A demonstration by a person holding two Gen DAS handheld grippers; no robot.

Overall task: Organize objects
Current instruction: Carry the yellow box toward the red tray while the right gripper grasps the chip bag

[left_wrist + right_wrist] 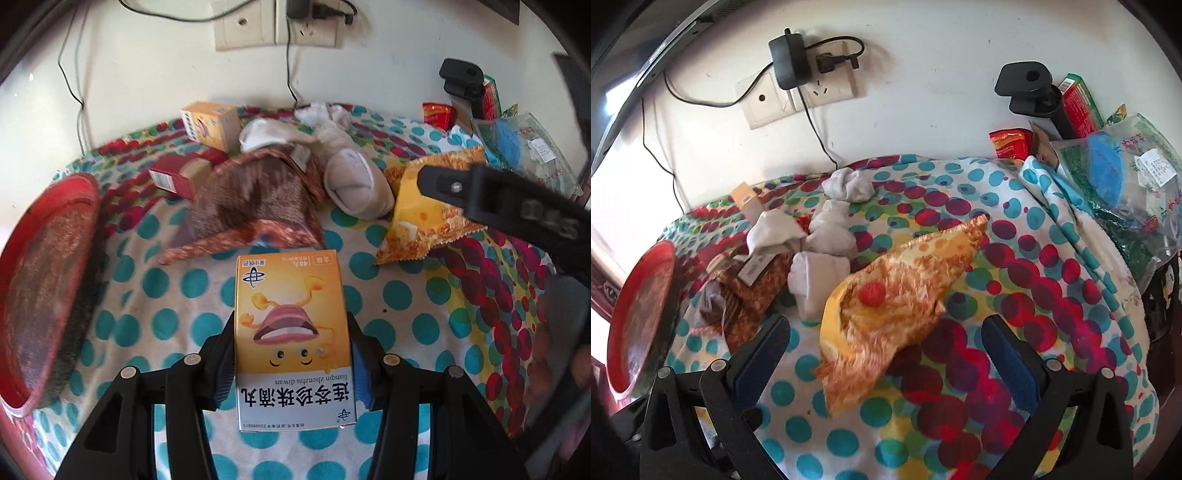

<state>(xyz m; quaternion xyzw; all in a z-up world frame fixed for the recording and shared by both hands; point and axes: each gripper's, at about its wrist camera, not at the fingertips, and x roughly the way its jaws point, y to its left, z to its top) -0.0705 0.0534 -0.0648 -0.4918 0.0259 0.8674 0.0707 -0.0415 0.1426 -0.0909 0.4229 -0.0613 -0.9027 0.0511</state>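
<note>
My left gripper is shut on an orange medicine box with a cartoon face, held above the dotted cloth. My right gripper stands open, and a yellow snack bag lies on the cloth between and beyond its fingers, untouched. In the left wrist view the same snack bag lies at the right, with the right gripper's black arm over it. White socks, a brown woven cloth, a second orange box and a red box lie further back.
A red round tray stands at the table's left edge. Plastic bags with a blue lid, a red packet and a black clamp crowd the back right corner. The wall with sockets and cables runs close behind.
</note>
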